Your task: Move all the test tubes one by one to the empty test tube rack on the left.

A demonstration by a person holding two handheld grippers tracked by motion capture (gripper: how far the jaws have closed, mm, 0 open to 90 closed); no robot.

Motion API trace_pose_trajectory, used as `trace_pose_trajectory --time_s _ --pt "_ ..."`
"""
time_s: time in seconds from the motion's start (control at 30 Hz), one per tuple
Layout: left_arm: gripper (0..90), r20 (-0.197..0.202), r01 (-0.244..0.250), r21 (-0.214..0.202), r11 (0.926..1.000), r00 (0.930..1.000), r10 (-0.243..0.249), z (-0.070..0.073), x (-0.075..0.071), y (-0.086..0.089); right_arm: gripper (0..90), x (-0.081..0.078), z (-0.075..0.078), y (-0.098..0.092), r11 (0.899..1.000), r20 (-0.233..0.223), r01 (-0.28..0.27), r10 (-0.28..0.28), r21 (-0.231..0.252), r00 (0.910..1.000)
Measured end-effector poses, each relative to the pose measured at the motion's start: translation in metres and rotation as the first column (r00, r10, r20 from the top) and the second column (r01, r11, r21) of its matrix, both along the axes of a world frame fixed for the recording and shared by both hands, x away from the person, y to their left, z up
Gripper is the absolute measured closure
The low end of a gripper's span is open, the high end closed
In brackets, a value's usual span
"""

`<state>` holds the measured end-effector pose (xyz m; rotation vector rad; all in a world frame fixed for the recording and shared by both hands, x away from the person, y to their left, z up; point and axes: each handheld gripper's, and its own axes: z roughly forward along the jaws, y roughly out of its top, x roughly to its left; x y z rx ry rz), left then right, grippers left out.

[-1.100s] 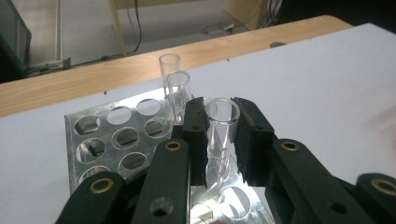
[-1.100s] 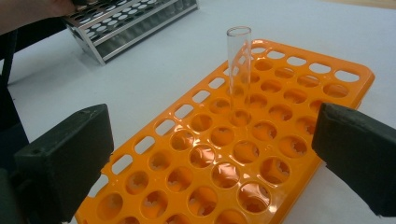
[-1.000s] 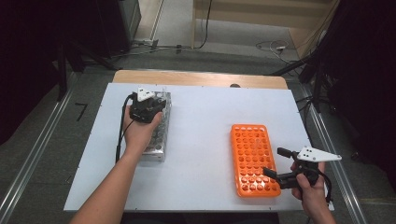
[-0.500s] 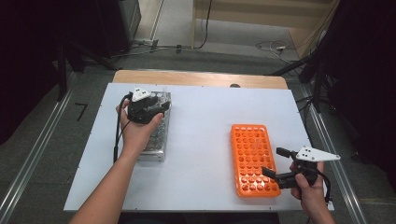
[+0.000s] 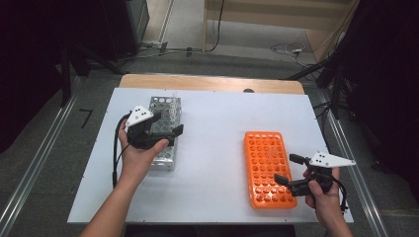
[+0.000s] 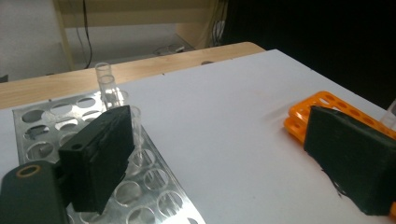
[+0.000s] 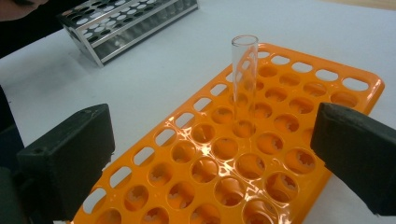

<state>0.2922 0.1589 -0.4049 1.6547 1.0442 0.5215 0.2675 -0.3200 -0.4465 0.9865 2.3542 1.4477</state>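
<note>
Since a second ago the left tongs [image 5: 170, 129] have come off the top of the metal test-tube rack [image 5: 165, 129] toward its right side, and their jaws have just been opening, with nothing between them. Nearest the person, at the counter's [image 5: 217, 123] front right corner, the right tongs [image 5: 286, 170] hover spread and empty at the near right edge of the orange test-tube rack [image 5: 267, 168], apparently lined up on it for the next tube. That rack is glossy moulded plastic, a flat rectangle of round wells with slotted holes along its rim. One clear glass test tube [image 7: 244, 77] stands upright in a well toward its far half, open mouth up, thin-walled and straight-sided. Farther off, by the left edge of the counter, the metal rack is dull perforated sheet steel with rows of round holes. A few clear tubes [image 6: 108, 86] stand at its far end, just beyond the left tongs' black, matte, block-shaped pads. I judge that the left tongs are set to take one of these tubes. Its top is a smooth white board edged with pale wood at the far side.
</note>
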Motion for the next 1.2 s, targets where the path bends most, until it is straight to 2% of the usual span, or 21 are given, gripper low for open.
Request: trace_pose_trajectory --time_s 0.1,0.2,0.3,0.4,0.5,0.63,0.8,1.03,1.2 --pt "3.9 0.005 0.016 0.002 0.9999 0.9999 -0.016 -0.001 -0.012 -0.001 3.4 0.004 -0.001 0.002 1.000 -0.004 0.003 -0.003 -0.003 1.0000" --pt "1.3 0.013 0.030 0.003 0.9996 0.9995 -0.030 -0.002 -0.024 -0.002 4.1 0.007 -0.002 0.006 0.999 -0.012 0.011 -0.011 -0.033 0.9999" --pt "0.0 0.013 0.044 -0.016 0.9989 0.9989 -0.044 -0.004 -0.034 -0.001 16.7 0.012 -0.002 0.007 1.000 -0.016 0.014 -0.014 -0.026 0.9998" --pt "0.0 0.015 0.047 -0.012 0.9988 0.9988 -0.047 -0.007 -0.043 -0.001 27.9 0.018 -0.003 0.007 0.999 -0.032 0.027 -0.028 -0.019 0.9991" --pt "0.0 0.015 0.057 -0.006 0.9984 0.9983 -0.057 -0.010 -0.051 -0.003 34.0 0.025 -0.006 0.010 0.997 -0.036 0.038 -0.040 -0.066 0.9985" --pt "0.0 0.023 0.070 -0.008 0.9975 0.9973 -0.070 -0.013 -0.060 -0.006 45.4 0.033 -0.009 0.014 0.996 -0.055 0.001 -0.006 -0.090 0.9985" --pt "0.0 0.019 0.093 0.001 0.9957 0.9955 -0.093 -0.016 -0.066 -0.014 54.1 0.045 -0.012 0.017 0.994 -0.076 -0.028 0.020 -0.103 0.9969" --pt "0.0 0.015 0.098 -0.008 0.9951 0.9950 -0.098 -0.018 -0.067 -0.018 64.6 0.053 -0.019 0.021 0.992 -0.058 -0.049 0.043 -0.117 0.9974" --pt "0.0 0.017 0.106 -0.004 0.9944 0.9943 -0.106 -0.018 -0.068 -0.022 69.0 0.051 -0.025 0.021 0.992 -0.047 -0.058 0.053 -0.109 0.9975"
